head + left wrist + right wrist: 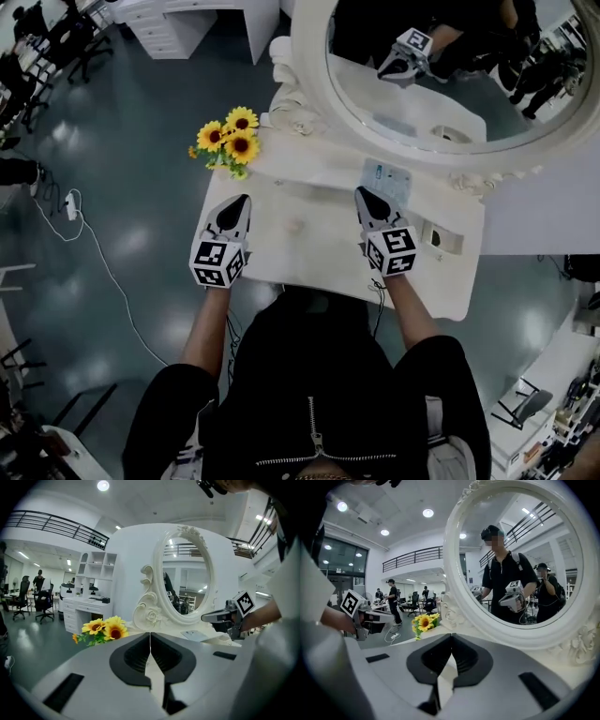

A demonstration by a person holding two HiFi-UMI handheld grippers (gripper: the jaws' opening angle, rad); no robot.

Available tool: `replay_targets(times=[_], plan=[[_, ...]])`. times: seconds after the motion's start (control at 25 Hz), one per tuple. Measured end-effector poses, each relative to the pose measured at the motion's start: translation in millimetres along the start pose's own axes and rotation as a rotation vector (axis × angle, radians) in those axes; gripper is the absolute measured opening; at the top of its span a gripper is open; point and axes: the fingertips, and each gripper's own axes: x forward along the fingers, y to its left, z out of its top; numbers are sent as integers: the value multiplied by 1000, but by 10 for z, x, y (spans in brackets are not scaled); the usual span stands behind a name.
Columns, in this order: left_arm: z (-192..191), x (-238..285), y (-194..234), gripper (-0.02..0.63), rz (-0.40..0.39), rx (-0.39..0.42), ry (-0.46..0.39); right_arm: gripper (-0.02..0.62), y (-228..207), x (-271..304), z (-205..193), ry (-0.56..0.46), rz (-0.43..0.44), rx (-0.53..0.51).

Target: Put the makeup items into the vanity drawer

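White vanity top [309, 253], left claw [241, 200] and right claw [362, 193] together, empty; flat makeup packet [389, 173], axis unclear.

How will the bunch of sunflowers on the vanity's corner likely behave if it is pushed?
The sunflowers look light and floppy, so the heads and leaves would probably bend rather than slide. They sit at the tabletop corner, so a push might tip them off.
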Motion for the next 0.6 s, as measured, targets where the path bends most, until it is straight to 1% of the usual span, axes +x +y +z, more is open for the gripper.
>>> replay_targets(times=[0.08,0.16,0.28,0.48,0.6], plan=[[-56,-85,90,21,25,-14,6,9,175,129,-23,13,43,-18],[-112,-155,160,21,47,-27,12,27,349,258,-90,37,86,-38],[-193,-218,207,21,67,-43,22,84,608,412,-266,92,154,-68],[-291,-278,234,21,79,-59,38,155,1017,600,-669,236,274,-119],[-357,-303,261,21,88,-70,47,165,1185,709,-935,319,325,-141]])
